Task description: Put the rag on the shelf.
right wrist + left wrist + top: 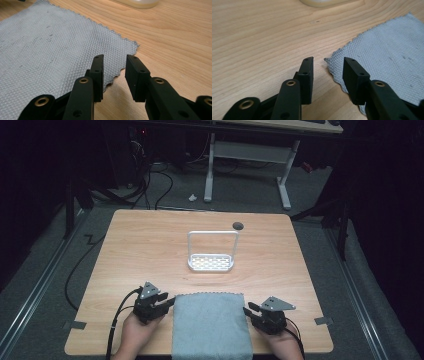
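**Grey cloth, flat on surface, both tools at its far corners**

Item: grey cloth [211,324], waffle-textured, pinked zigzag edges. Location: near edge of wooden surface [150,245], centred, spread flat, near end reaching or overhanging the front edge. Long axis judged near-to-far; short far edge facing the white rack [211,251], well apart from it.

Handling, judged: light, soft, wholly limp; no stiffness to carry its own shape; likely to sag and fold once lifted. Textured weave probably not slippery between pads. Not fragile. Best hold: the two far corners, pinched together with a little of the hem, one per tool, so as to keep the cloth spread.

Left tool [167,302]: jaws apart, nothing clamped; in left gripper view [328,72], far left corner of cloth [387,57] lying low between the jaws, one jaw over bare wood, the other over the fabric edge. Contact with pads not apparent.

Right tool [248,311]: jaws apart, nothing clamped; in right gripper view [114,72], side edge of cloth [62,45] running between the jaws just short of the far right corner.

Also present: white rack with upright handle, mid-surface; small dark hole [238,225] near far edge.
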Demonstrator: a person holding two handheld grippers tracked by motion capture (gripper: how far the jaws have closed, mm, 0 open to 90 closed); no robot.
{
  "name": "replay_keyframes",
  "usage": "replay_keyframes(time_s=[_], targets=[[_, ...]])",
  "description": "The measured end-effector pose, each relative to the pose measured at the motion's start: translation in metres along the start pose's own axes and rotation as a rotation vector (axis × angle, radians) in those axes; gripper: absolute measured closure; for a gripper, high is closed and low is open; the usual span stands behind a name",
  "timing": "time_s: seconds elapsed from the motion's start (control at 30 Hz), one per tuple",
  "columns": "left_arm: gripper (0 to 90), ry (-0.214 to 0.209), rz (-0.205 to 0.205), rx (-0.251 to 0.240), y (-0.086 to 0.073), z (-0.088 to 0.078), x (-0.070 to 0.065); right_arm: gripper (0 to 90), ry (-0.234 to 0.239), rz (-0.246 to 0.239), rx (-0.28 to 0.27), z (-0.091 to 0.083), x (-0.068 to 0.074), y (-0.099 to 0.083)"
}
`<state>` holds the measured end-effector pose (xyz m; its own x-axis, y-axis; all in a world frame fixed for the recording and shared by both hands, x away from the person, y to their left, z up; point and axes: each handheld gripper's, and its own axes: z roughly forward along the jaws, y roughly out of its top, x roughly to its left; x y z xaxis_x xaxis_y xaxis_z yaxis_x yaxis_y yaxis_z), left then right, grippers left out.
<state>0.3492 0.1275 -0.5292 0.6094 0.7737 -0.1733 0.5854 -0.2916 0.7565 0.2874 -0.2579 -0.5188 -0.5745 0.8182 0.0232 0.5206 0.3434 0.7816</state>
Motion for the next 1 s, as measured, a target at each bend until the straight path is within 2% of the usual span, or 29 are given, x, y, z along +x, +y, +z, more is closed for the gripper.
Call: replay_keyframes(time_s=[0.17, 0.2, 0.27, 0.3, 0.37, 0.4, 0.47, 0.57, 0.63, 0.73, 0.77, 0.93, 1.0], targets=[[62.3, -0.010, -0.023, 0.000, 0.004, 0.012, 0.000, 65.2, -0.012, 0.012, 0.015, 0.002, -0.001, -0.001], [68.2, -0.009, -0.024, 0.003, 0.004, 0.012, 0.000, 64.6, -0.018, 0.018, 0.014, 0.002, -0.002, -0.001], [71.3, -0.024, -0.010, 0.003, 0.005, 0.014, -0.002, 63.9, -0.020, 0.023, 0.015, 0.003, -0.003, -0.001], [73.4, -0.037, 0.010, 0.009, 0.004, 0.014, -0.005, 64.3, -0.035, 0.037, 0.017, 0.004, -0.003, 0.000], [74.1, -0.041, 0.014, 0.007, 0.004, 0.015, -0.006, 64.5, -0.041, 0.036, 0.018, 0.005, -0.004, 0.000], [79.1, -0.050, 0.019, 0.011, 0.004, 0.015, -0.007, 63.4, -0.046, 0.047, 0.016, 0.008, -0.004, 0.003], [80.7, -0.023, 0.053, 0.008, 0.003, 0.016, -0.012, 62.3, -0.048, 0.051, 0.016, 0.010, -0.003, 0.005], [87.3, -0.014, 0.060, 0.011, 0.003, 0.016, -0.013, 61.7, -0.048, 0.063, 0.039, 0.021, -0.005, 0.014], [88.5, -0.020, 0.054, 0.012, 0.003, 0.016, -0.012, 61.6, -0.075, 0.056, 0.052, 0.033, -0.009, 0.027], [88.5, -0.018, 0.060, 0.013, 0.003, 0.016, -0.012, 61.8, -0.060, 0.082, 0.063, 0.040, -0.014, 0.034], [88.5, -0.020, 0.058, 0.012, 0.003, 0.016, -0.011, 63.7, -0.051, 0.095, 0.104, 0.047, -0.016, 0.037], [88.5, -0.035, 0.040, 0.014, 0.003, 0.016, -0.009, 64.2, -0.082, 0.075, 0.104, 0.048, -0.013, 0.034], [88.4, -0.039, 0.033, 0.012, 0.003, 0.016, -0.009, 64.4, -0.080, 0.076, 0.101, 0.048, -0.013, 0.034]])
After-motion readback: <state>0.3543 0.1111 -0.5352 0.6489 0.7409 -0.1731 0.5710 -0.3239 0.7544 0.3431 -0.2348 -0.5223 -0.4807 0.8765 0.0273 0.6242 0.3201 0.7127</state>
